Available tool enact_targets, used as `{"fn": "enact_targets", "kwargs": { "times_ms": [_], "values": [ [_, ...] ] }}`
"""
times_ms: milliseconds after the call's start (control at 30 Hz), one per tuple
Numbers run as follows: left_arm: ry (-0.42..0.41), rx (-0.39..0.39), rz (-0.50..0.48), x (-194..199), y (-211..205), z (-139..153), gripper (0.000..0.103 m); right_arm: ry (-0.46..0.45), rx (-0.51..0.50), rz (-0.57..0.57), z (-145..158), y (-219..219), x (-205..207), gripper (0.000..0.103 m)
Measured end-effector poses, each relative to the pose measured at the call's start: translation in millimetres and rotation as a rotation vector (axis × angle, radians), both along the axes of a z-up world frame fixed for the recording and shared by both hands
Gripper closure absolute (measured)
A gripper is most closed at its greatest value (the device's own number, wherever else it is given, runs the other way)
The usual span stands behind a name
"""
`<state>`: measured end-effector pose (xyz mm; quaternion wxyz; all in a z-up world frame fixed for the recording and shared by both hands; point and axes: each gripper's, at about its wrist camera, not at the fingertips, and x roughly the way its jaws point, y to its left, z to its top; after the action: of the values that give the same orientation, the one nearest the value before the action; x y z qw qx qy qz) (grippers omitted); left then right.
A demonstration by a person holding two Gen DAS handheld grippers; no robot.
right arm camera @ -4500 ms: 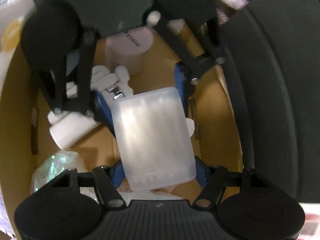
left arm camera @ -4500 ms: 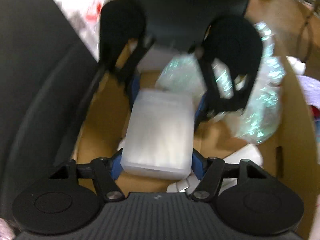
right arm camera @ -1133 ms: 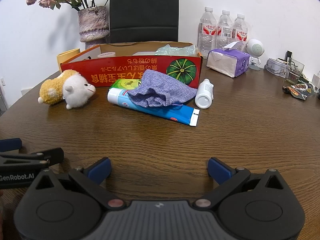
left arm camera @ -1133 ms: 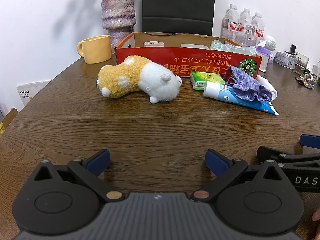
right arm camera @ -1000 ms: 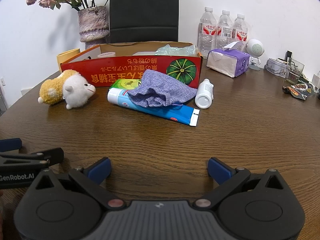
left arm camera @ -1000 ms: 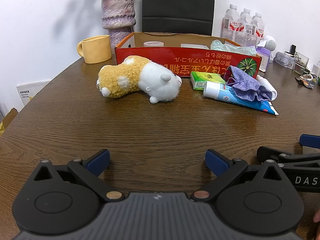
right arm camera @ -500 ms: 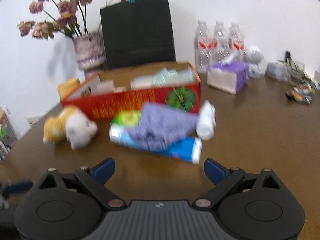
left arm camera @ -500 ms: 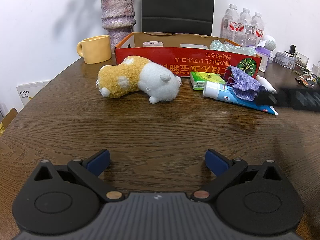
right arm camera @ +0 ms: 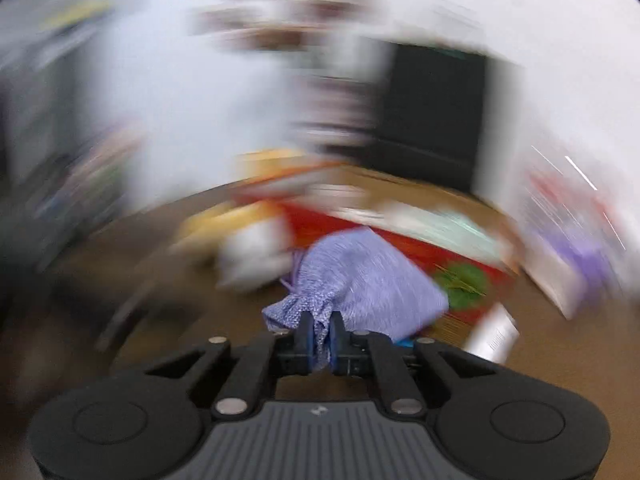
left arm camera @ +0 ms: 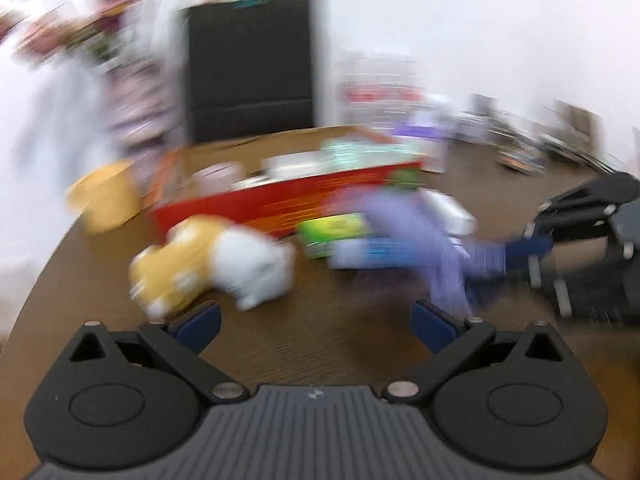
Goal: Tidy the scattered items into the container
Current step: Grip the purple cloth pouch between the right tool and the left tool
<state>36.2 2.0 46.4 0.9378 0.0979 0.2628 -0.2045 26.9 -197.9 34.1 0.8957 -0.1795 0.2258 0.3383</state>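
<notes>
A: Our right gripper (right arm camera: 320,338) has its fingers clenched on the gathered neck of the purple pouch (right arm camera: 360,284); the body of the pouch hangs just beyond the fingertips, with the red box (right arm camera: 404,240) farther ahead.

B: And our left gripper (left arm camera: 316,318) has its fingers spread apart, holding nothing. The plush toy (left arm camera: 212,260) lies on the table (left arm camera: 340,340) just ahead of its left finger, and the green packet (left arm camera: 332,232) and blue tube (left arm camera: 376,254) sit farther forward, in front of the box.

A: We only pinch a thin bunch of cloth. If we swing fast, the fabric could slide out from between the fingers.

B: Or the dangling body could catch the box's near wall and drag, so we fall short. We should carry it well clear of the rim before letting go.

A: Both views are badly smeared, so we cannot judge that clearance.
</notes>
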Motion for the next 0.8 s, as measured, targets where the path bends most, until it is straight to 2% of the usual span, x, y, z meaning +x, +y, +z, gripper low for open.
{"fn": "enact_targets", "kwargs": {
  "times_ms": [33, 67, 133, 200, 233, 267, 333, 433, 600, 667, 700, 733, 767, 800],
  "values": [
    [-0.006, 0.019, -0.062, -0.7, -4.5, -0.4, 0.000, 0.024, -0.083, 0.075, -6.6, -6.3, -9.0, 0.079],
    [-0.003, 0.037, -0.104, -0.3, -9.1, -2.1, 0.000, 0.060, -0.151, 0.074, -13.3, -14.1, -11.3, 0.073],
    [0.024, 0.067, -0.184, 2.8, -20.9, -6.7, 0.000, 0.116, -0.198, -0.054, -21.0, -34.3, -6.4, 0.065],
    [0.062, 0.087, -0.237, 7.7, -28.7, -12.3, 0.000, 0.145, -0.111, -0.121, -14.7, -55.8, -4.9, 0.050],
    [0.083, 0.098, -0.259, 9.8, -31.7, -15.3, 0.000, 0.162, -0.059, -0.119, -10.5, -63.7, -6.5, 0.039],
    [0.103, 0.108, -0.282, 11.7, -34.2, -18.3, 0.000, 0.159, -0.027, -0.089, -7.4, -65.6, -10.5, 0.028],
    [0.130, 0.134, -0.353, 13.5, -33.0, -24.2, 0.000, 0.152, 0.028, -0.025, -1.7, -68.4, -18.0, 0.019],
    [0.149, 0.200, -0.416, 19.1, -30.6, -33.1, 0.000, 0.138, -0.019, 0.072, -1.1, -54.2, -15.3, 0.018],
    [0.179, 0.214, -0.438, 35.4, -19.3, -35.4, 0.002, 0.174, -0.104, 0.129, -9.7, -30.5, 12.6, 0.020],
    [0.190, 0.207, -0.501, 35.4, -16.9, -32.3, 0.014, 0.194, -0.125, 0.144, -13.1, -27.0, 20.1, 0.023],
    [0.200, 0.197, -0.536, 35.0, -16.9, -31.2, 0.039, 0.207, -0.131, 0.152, -14.7, -26.3, 22.8, 0.024],
    [0.217, 0.191, -0.558, 35.3, -17.3, -30.7, 0.055, 0.230, -0.126, 0.160, -15.5, -27.0, 25.7, 0.038],
    [0.228, 0.189, -0.569, 36.2, -18.2, -29.4, 0.061, 0.253, -0.118, 0.168, -16.3, -27.9, 28.6, 0.053],
    [0.238, 0.187, -0.580, 37.0, -19.1, -28.1, 0.085, 0.278, -0.097, 0.177, -17.0, -29.4, 30.8, 0.055]
  ]
}}
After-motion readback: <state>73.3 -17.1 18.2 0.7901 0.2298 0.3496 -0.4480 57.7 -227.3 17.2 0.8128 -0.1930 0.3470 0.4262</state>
